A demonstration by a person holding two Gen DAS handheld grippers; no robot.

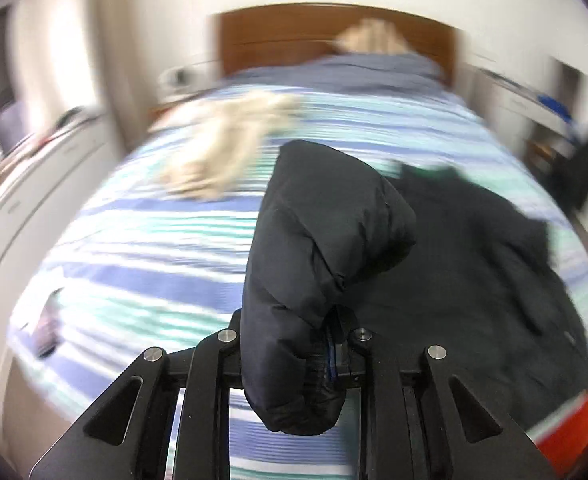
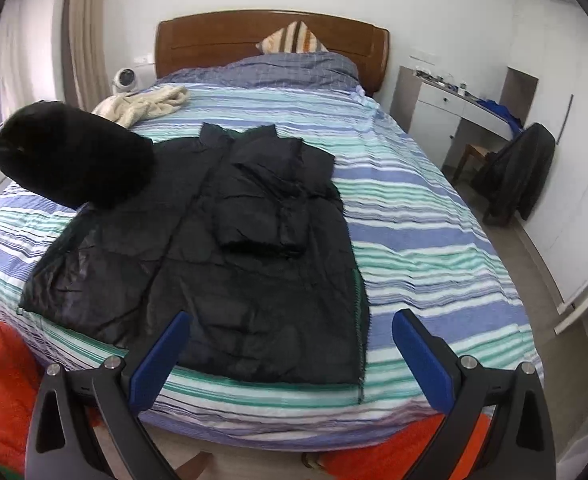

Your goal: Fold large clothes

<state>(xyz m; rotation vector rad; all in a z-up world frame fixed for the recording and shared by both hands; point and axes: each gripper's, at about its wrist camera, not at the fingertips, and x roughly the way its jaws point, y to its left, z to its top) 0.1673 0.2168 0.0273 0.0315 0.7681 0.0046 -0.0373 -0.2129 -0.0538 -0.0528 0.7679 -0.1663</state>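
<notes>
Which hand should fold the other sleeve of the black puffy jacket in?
Probably the left. The left gripper is already shut on the sleeve, lifted above the black puffer jacket. The right gripper is open, holding nothing, at the foot of the bed.

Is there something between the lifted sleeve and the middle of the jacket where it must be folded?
Nothing visible does. The left gripper holds the sleeve above the jacket; only the other sleeve lies folded there.

A striped sheet (image 2: 414,216) covers the bed. A cream blanket (image 2: 146,102) lies near the wooden headboard (image 2: 214,40). A dark coat (image 2: 522,168) drapes a chair.
</notes>
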